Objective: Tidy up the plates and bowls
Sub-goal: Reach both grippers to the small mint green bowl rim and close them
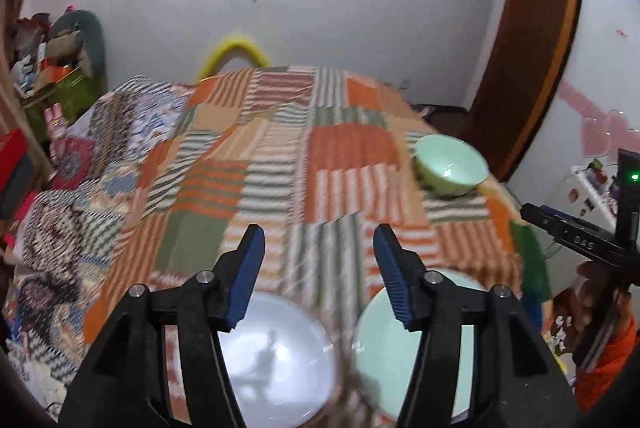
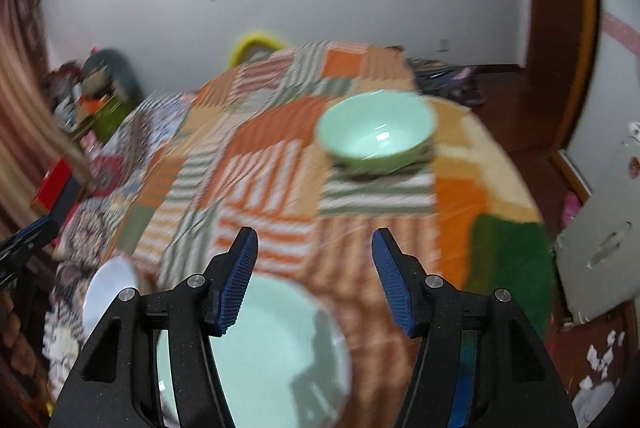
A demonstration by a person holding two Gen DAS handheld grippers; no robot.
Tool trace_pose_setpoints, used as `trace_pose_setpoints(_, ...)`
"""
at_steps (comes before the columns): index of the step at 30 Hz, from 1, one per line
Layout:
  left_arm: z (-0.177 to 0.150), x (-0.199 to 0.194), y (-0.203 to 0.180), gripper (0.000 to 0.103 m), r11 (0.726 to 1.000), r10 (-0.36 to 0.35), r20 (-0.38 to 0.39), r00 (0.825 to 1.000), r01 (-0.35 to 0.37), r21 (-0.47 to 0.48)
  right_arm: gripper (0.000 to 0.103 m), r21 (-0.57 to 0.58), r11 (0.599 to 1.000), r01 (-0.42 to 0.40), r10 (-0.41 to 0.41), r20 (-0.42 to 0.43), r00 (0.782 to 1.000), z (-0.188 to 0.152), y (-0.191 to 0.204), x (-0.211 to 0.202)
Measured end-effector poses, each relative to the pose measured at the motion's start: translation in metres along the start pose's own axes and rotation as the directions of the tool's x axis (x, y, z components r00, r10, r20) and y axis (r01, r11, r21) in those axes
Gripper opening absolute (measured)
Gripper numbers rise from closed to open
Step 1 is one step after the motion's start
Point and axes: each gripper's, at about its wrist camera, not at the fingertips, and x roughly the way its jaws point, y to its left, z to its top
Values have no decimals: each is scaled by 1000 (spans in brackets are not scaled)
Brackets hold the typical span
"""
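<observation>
A green bowl (image 1: 450, 164) sits on the striped patchwork bedspread (image 1: 280, 156) at the far right; it also shows in the right wrist view (image 2: 376, 132). A white plate (image 1: 276, 360) and a pale green plate (image 1: 380, 348) lie side by side near me. My left gripper (image 1: 320, 268) is open and empty above them. In the right wrist view the green plate (image 2: 280, 348) lies below my right gripper (image 2: 314, 268), which is open and empty. The white plate (image 2: 108, 292) shows at the left edge.
The bed's right edge drops to a wooden floor (image 2: 520, 116). A cluttered shelf (image 1: 52, 68) stands at the far left. A wooden door frame (image 1: 532, 28) and a white cabinet (image 2: 600, 228) are at the right. The other gripper (image 1: 576, 240) shows at the right.
</observation>
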Motion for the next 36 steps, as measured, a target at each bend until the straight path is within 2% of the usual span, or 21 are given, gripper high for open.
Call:
trace_pose_setpoints(5, 19, 35, -34, 58, 998, -58, -30, 998, 58, -1, 57, 54, 998, 37, -39, 33, 999, 20, -35, 5)
trace_pose_setpoints(9, 25, 67, -52, 58, 996, -85, -79, 993, 84, -14, 57, 84, 995, 48, -50, 28, 998, 35, -53, 27)
trace_pose_setpoints(13, 23, 95, -62, 58, 995, -103, -125, 987, 101, -21, 57, 124, 992, 17, -15, -22, 1000, 44, -60, 61)
trace_pose_setpoints(22, 13, 145, -68, 58, 993, -117, -197, 973, 112, -33, 57, 111, 991, 75, -62, -117, 991, 61, -65, 134)
trace_pose_setpoints(24, 12, 154, -67, 58, 993, -119, -211, 970, 113, -40, 50, 105, 993, 62, -48, -130, 990, 61, -66, 141)
trace_pose_setpoints(28, 8, 167, -68, 58, 993, -116, -230, 966, 107, -49, 35, 58, 995, 81, -74, -125, 989, 57, -65, 142)
trace_pose_setpoints(31, 7, 173, -70, 58, 993, -113, -235, 966, 104, -49, 25, 59, 998, 36, -28, -126, 992, 54, -69, 135)
trace_pose_setpoints(33, 7, 178, -73, 58, 994, -109, -235, 966, 101, -48, 25, 50, 999, 2, 4, -133, 991, 51, -68, 131)
trace_pose_setpoints(36, 8, 184, -77, 58, 995, -99, -235, 967, 91, -44, 24, -14, 1000, -11, 9, -140, 990, 44, -56, 127)
